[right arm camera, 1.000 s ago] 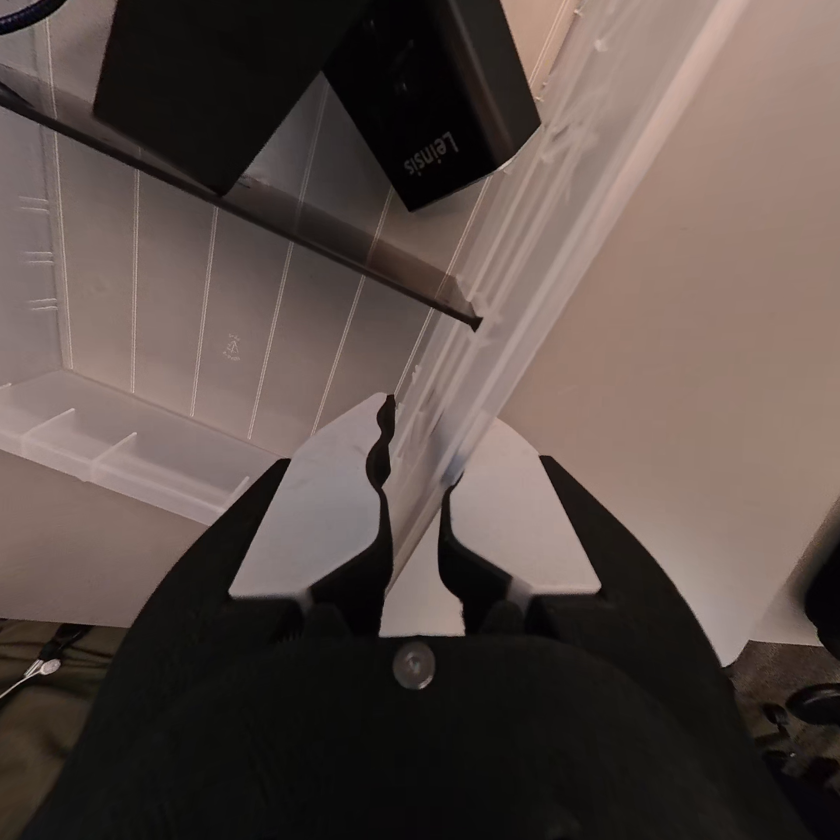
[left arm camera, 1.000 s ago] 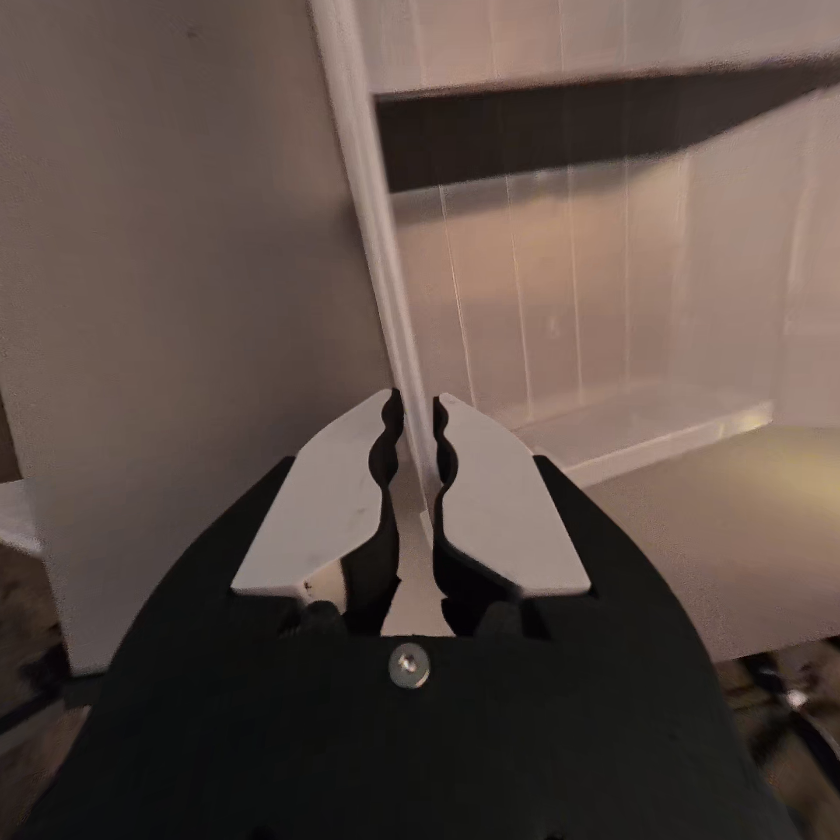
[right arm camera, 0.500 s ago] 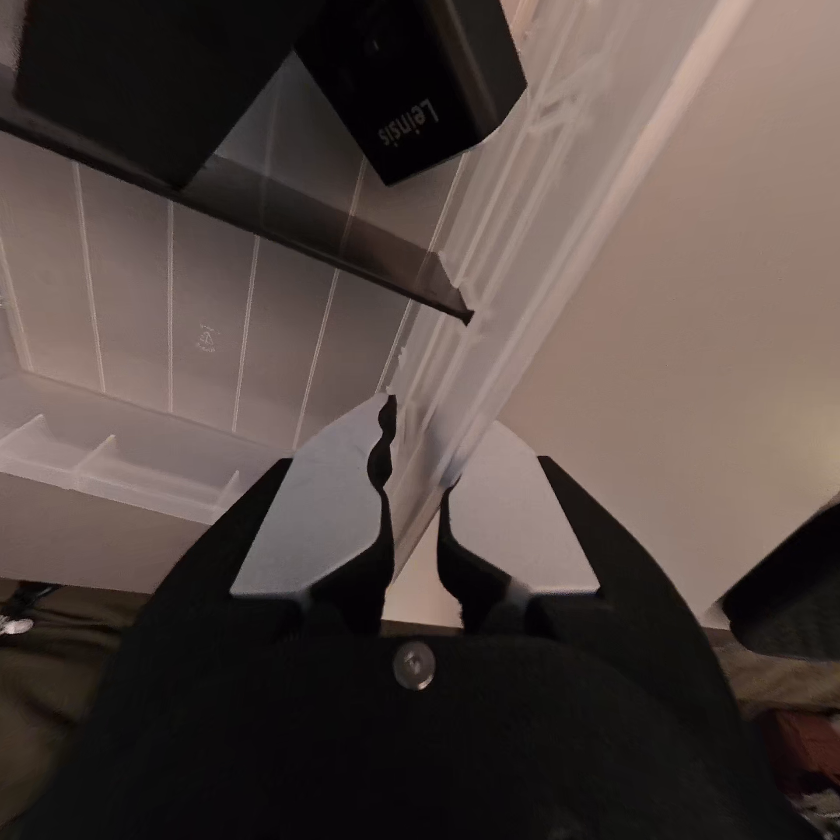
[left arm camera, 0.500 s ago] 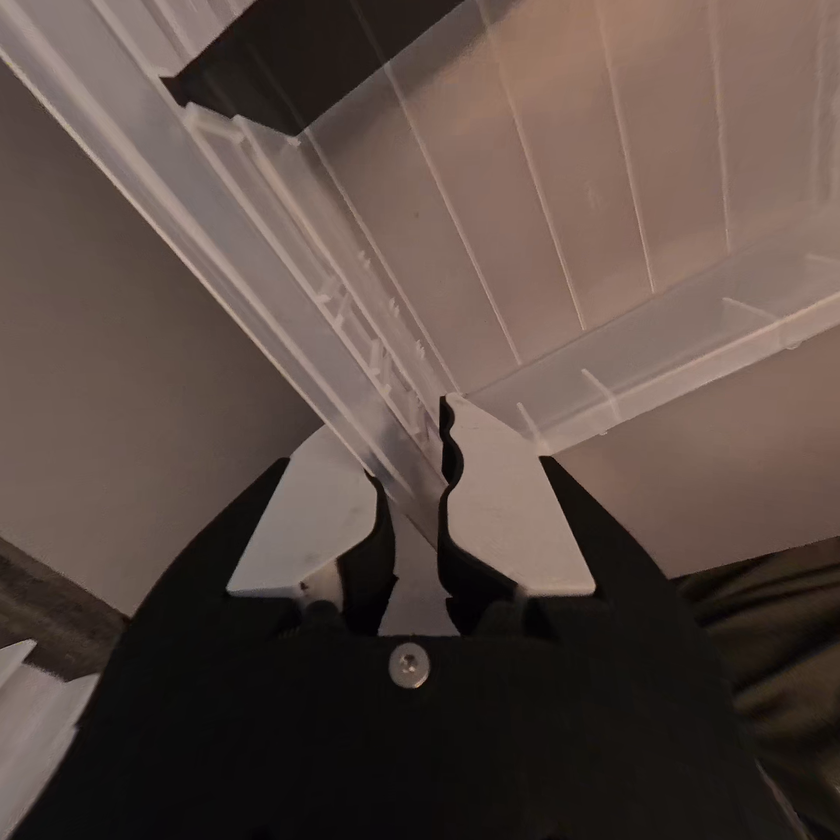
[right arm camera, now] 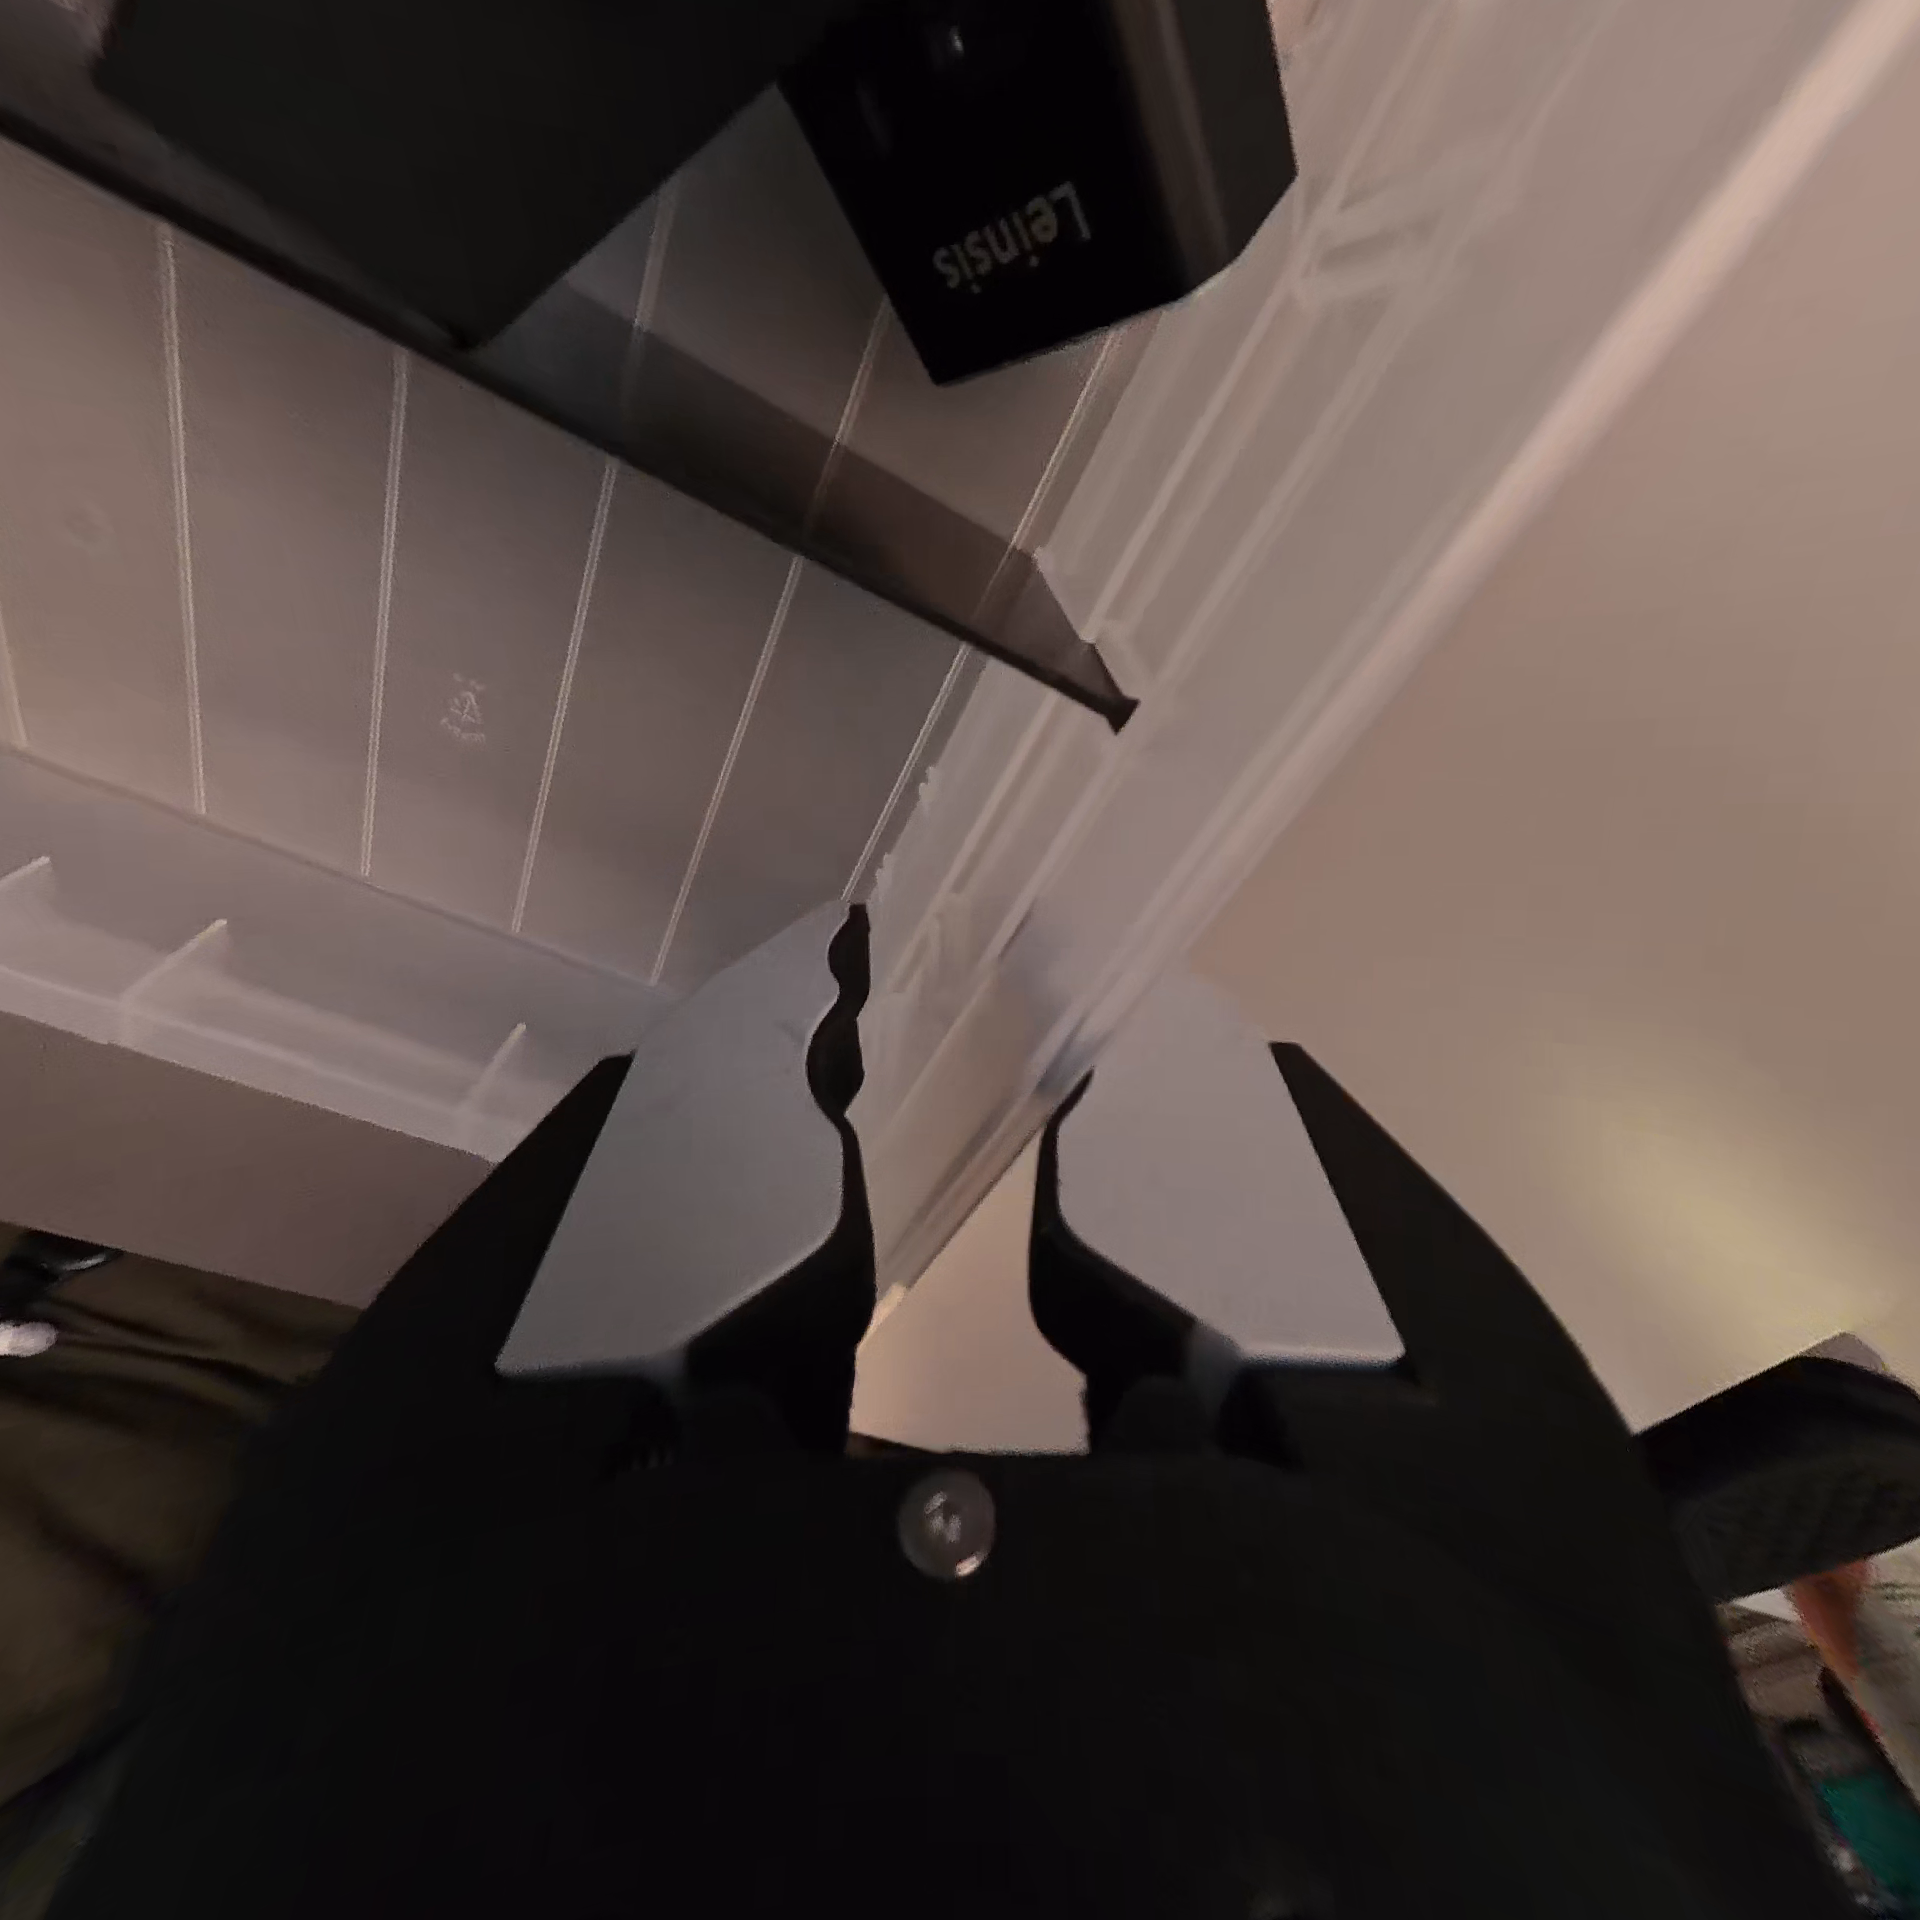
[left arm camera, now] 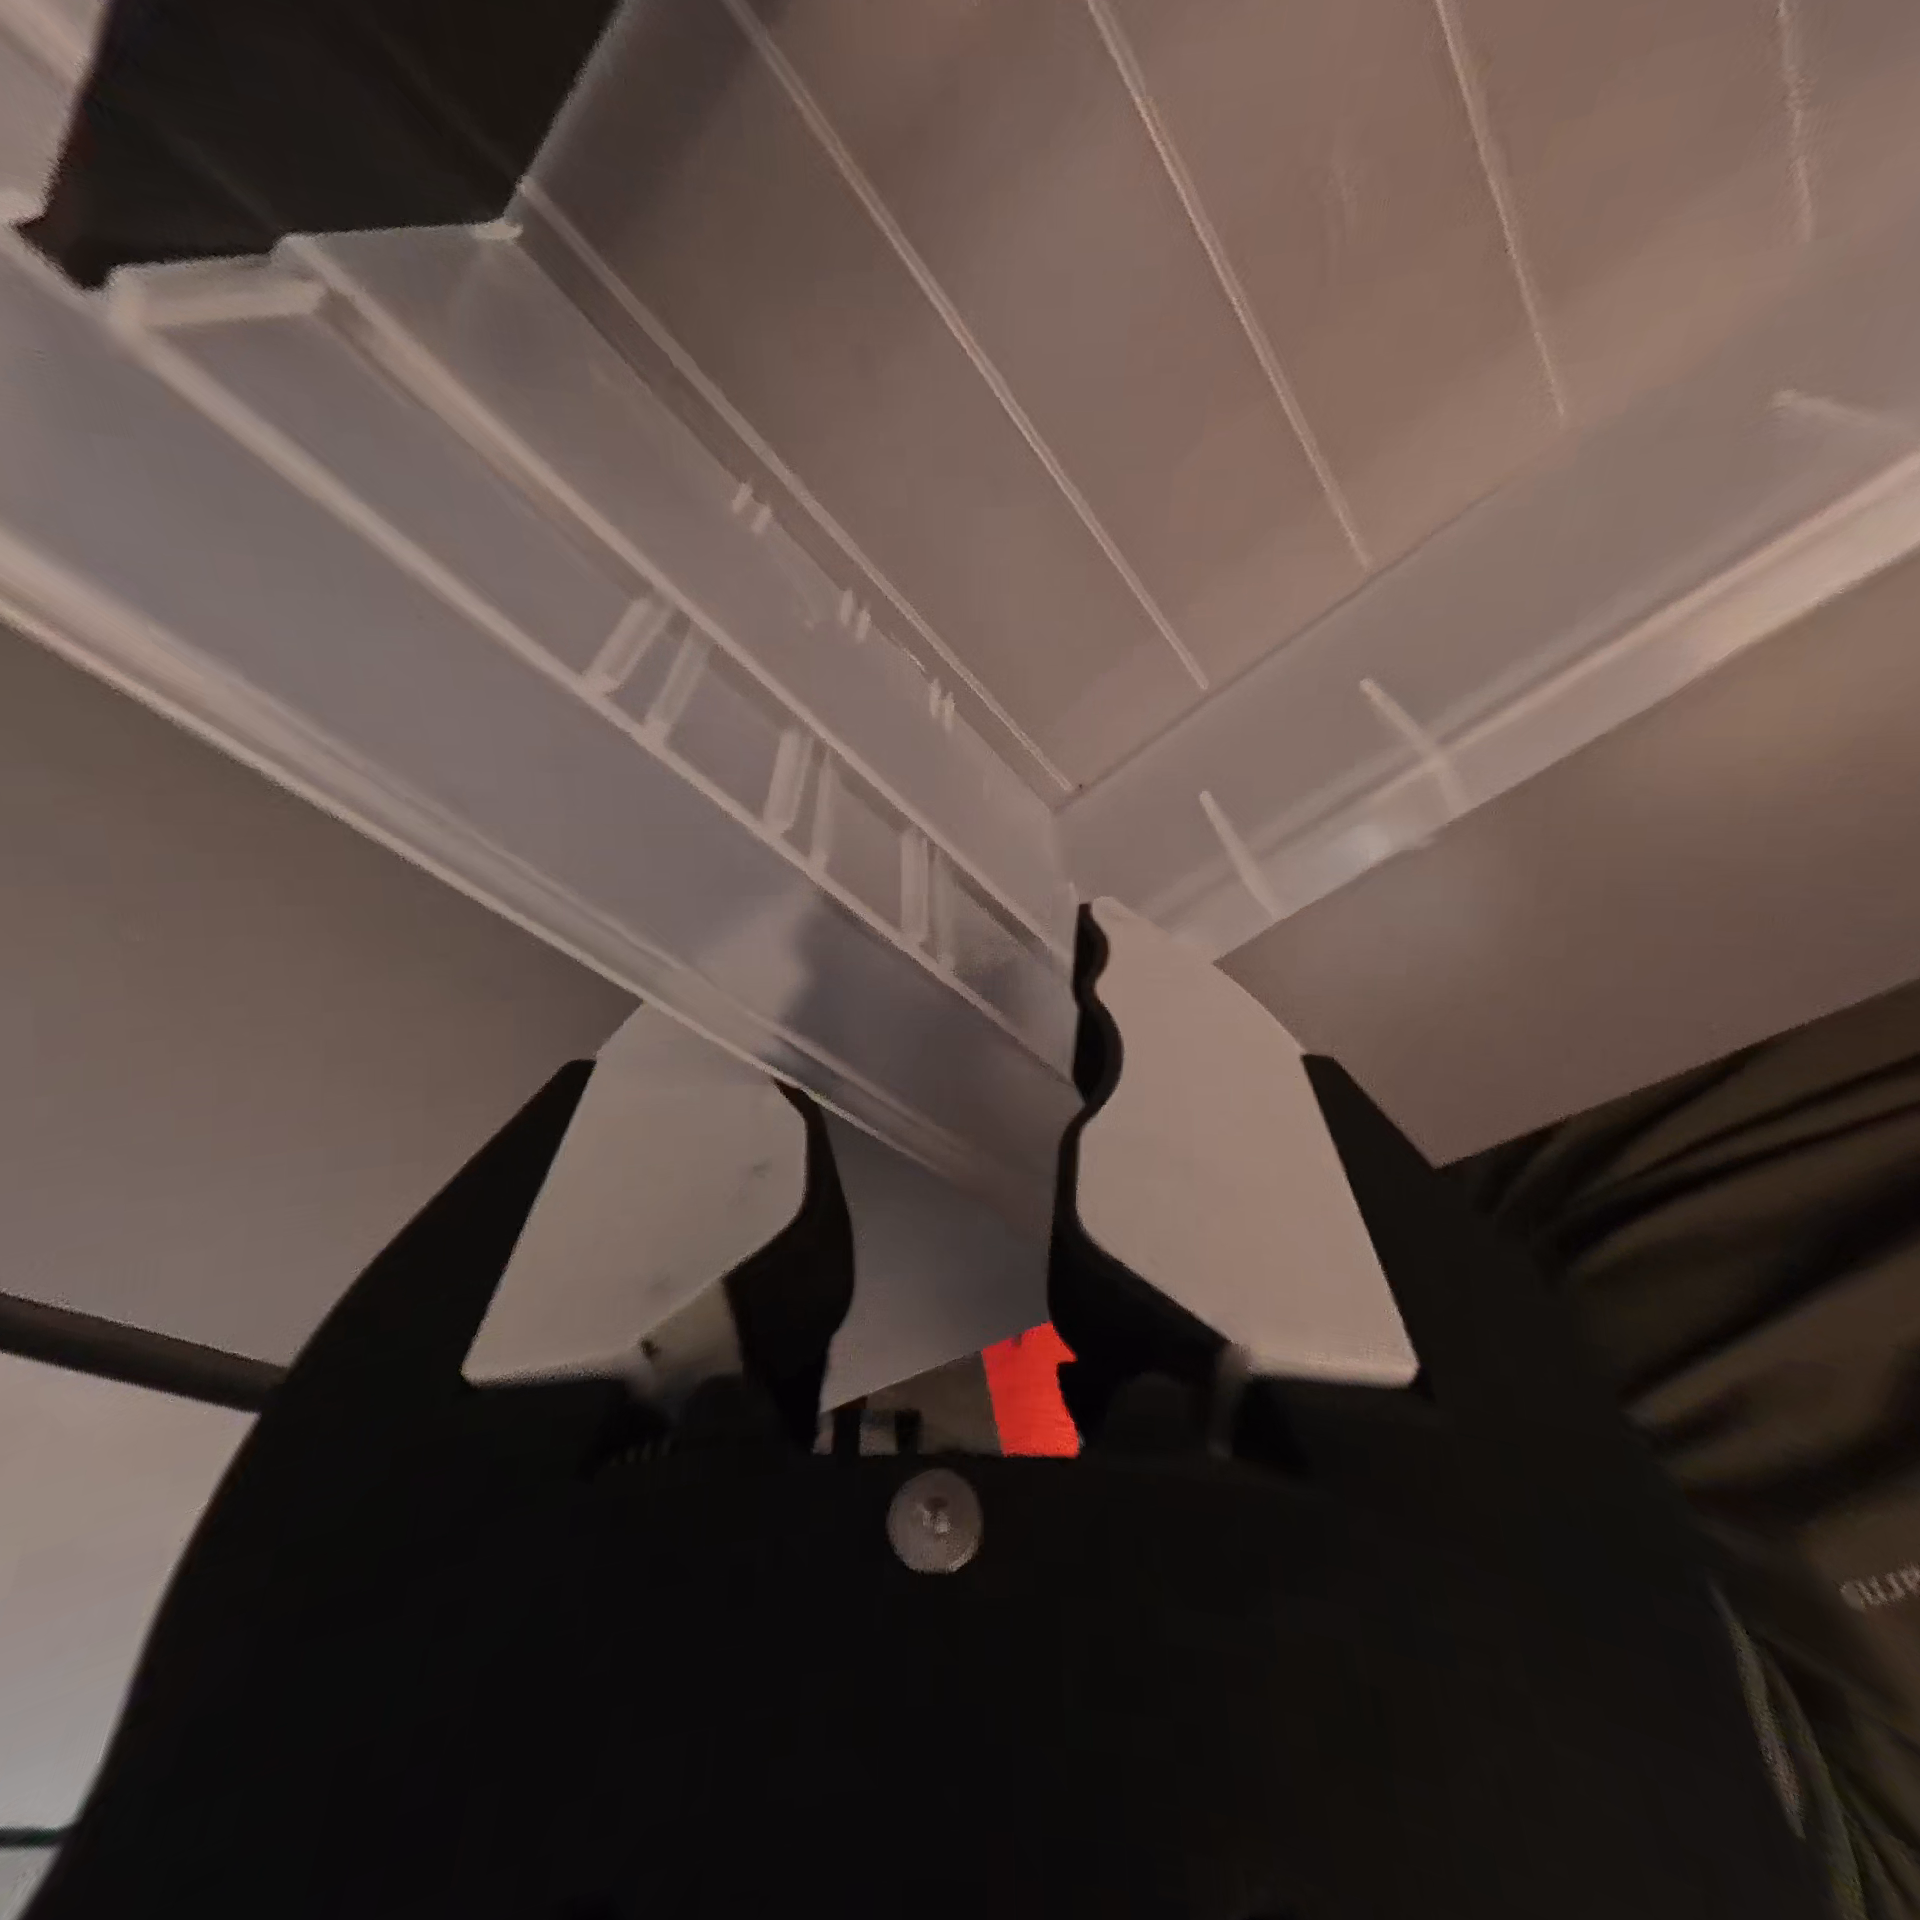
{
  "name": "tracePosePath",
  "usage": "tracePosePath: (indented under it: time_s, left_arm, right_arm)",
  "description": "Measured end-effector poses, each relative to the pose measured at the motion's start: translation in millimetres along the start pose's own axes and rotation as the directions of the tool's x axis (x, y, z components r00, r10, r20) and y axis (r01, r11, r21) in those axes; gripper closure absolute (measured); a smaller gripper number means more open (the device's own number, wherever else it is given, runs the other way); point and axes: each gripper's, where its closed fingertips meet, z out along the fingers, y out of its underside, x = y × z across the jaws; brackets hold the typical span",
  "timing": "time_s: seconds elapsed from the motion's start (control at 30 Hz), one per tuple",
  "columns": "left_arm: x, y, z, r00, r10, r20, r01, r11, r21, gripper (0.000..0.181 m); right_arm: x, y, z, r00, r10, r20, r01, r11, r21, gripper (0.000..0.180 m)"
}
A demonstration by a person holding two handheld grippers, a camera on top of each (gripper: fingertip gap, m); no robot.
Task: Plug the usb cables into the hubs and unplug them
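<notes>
Tools tilted upward: left tool (left arm camera: 940,1023) and right tool (right arm camera: 951,1023) each clamp the clear bin's rim (left arm camera: 582,790)

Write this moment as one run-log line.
left tongs: shut on bin rim | right tongs: shut on bin rim | clear bin: tilted | black boxes: inside

The left tongs (left arm camera: 940,1049) are clamped on the rim of a clear plastic bin (left arm camera: 644,790), one finger on each side. A dark strip (left arm camera: 281,135) shows inside. The pale bench (left arm camera: 260,1039) lies beneath.
</notes>
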Motion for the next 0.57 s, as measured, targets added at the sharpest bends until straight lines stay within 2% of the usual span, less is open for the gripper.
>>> tracePosePath:
  time_s: [0.13,0.2,0.27,0.3,0.37,0.43,0.47,0.5,0.53,0.57]
  left_arm:
    - [14,6,-8,0.999,0.035,-0.038,-0.035,0.999,0.006,0.138]
    - [13,9,-17,0.999,0.038,-0.005,-0.038,0.998,0.04,0.138]
    - [12,11,-29,0.999,0.036,0.026,-0.038,0.995,0.093,0.138]
    - [11,12,-36,0.998,0.034,0.045,-0.039,0.991,0.126,0.138]
    - [9,12,-51,0.996,0.026,0.088,-0.043,0.979,0.2,0.137]
    - [8,13,-64,0.992,0.011,0.127,-0.045,0.963,0.264,0.139]
    - [7,13,-70,0.989,0.005,0.151,-0.05,0.955,0.294,0.139]
    - [7,12,-76,0.985,0.001,0.171,-0.057,0.945,0.322,0.139]
    - [9,12,-81,0.983,0.001,0.186,-0.066,0.936,0.345,0.139]
    - [11,11,-85,0.98,0.008,0.198,-0.08,0.929,0.36,0.139]
  right_arm:
    - [5,-5,-29,0.995,0.02,-0.098,-0.008,0.993,0.12,0.143]
    - [10,-5,-64,0.977,0.086,-0.193,-0.036,0.967,0.251,0.143]
    - [-3,-12,-110,0.956,0.105,-0.274,0.026,0.9,0.435,0.143]
    - [-20,-21,-138,0.946,0.09,-0.311,0.102,0.829,0.55,0.143]
    - [-81,-44,-188,0.951,-0.02,-0.308,0.26,0.59,0.764,0.142]
    - [-164,-55,-215,0.929,-0.254,-0.268,0.339,0.301,0.891,0.14]
    - [-201,-59,-217,0.901,-0.369,-0.226,0.325,0.232,0.917,0.138]
    - [-227,-66,-210,0.884,-0.442,-0.151,0.286,0.258,0.923,0.134]
    - [-244,-80,-199,0.878,-0.468,-0.096,0.27,0.32,0.908,0.129]
    - [-252,-97,-184,0.881,-0.463,-0.094,0.294,0.381,0.877,0.128]
